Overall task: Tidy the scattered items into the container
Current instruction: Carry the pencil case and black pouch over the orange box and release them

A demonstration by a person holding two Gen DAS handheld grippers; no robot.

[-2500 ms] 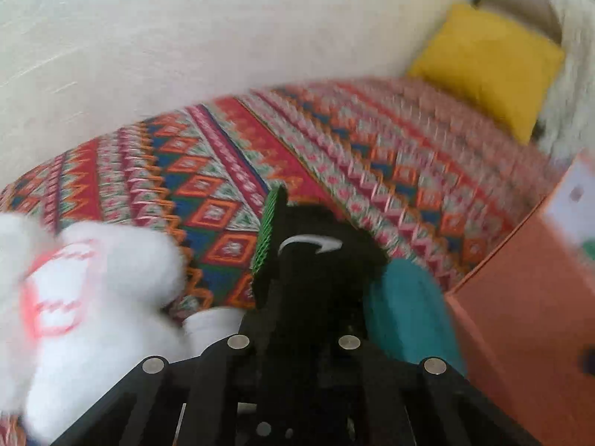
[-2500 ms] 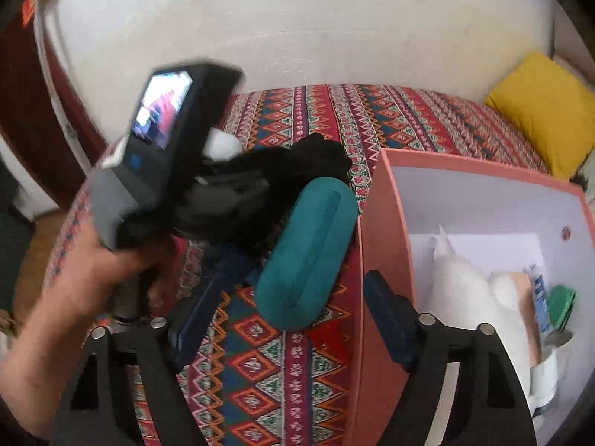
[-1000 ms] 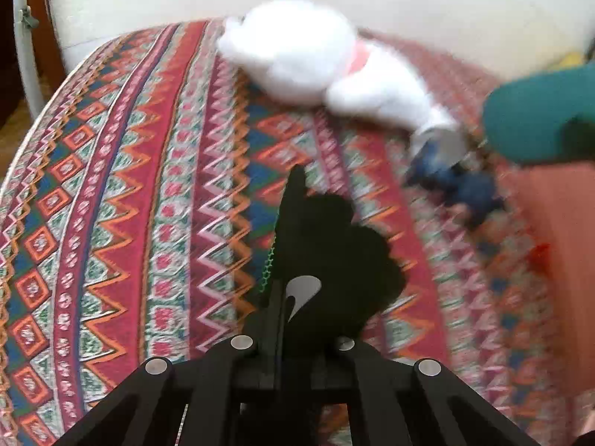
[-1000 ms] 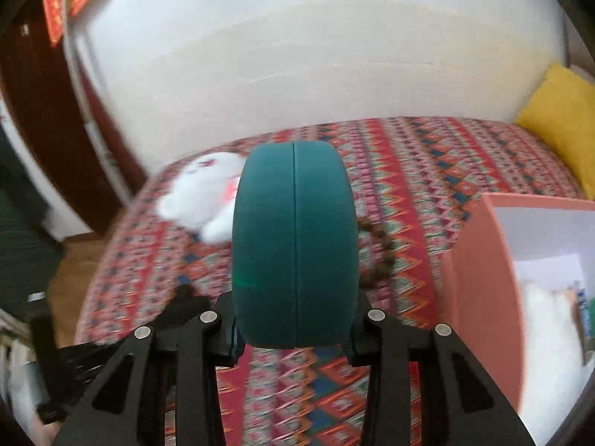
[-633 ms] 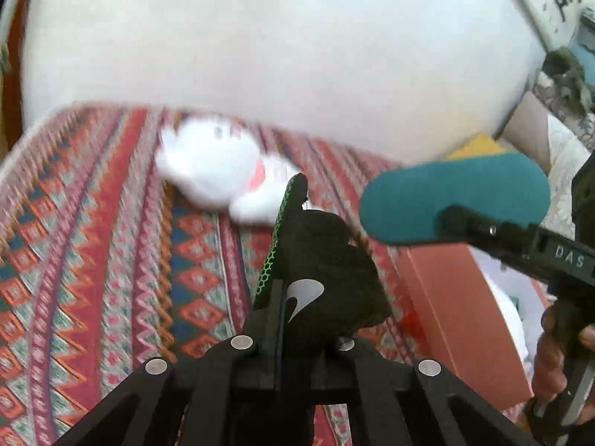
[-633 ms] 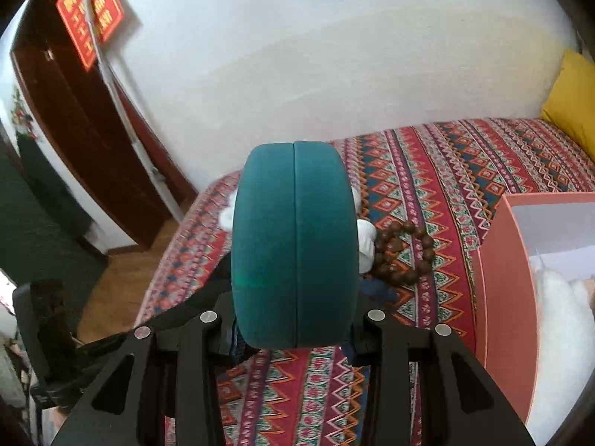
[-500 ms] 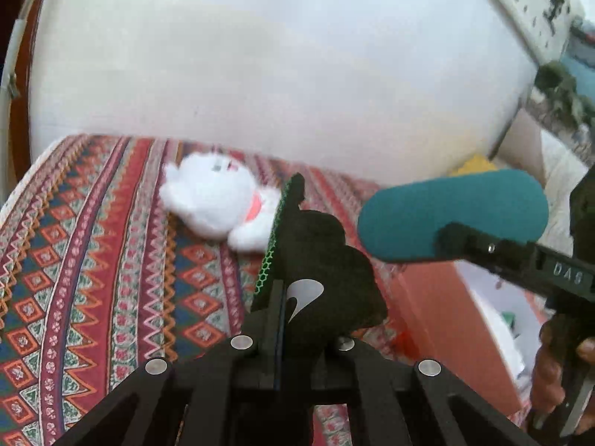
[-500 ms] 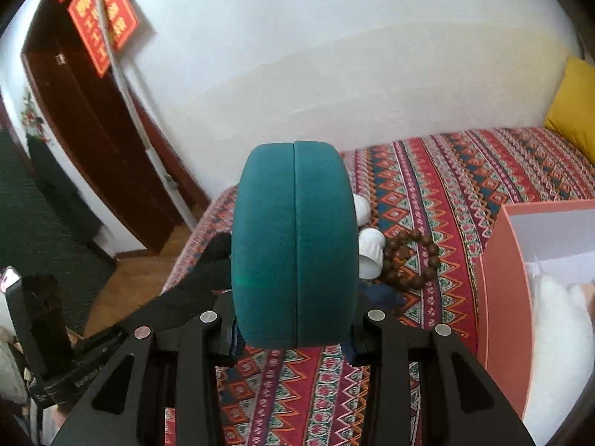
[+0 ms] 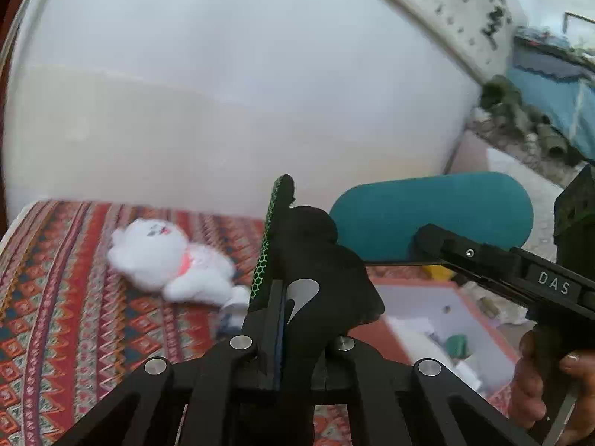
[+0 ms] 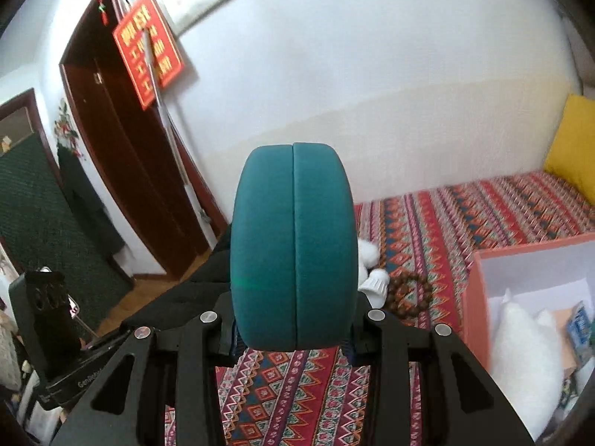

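One teal case [image 10: 292, 245], one black sock [image 9: 319, 282], one white plush toy [image 9: 167, 260], one bead bracelet [image 10: 409, 293], one orange box [image 10: 474, 297], one yellow cushion [image 10: 572, 145].

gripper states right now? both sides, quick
Left gripper: shut on the black glove.
Right gripper: shut on the teal case, held above the patterned bedspread.

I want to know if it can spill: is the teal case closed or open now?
Closed. In the right wrist view the teal case shows its two halves meeting along one thin seam, with no gap, while the right hand-held gripper clamps it.
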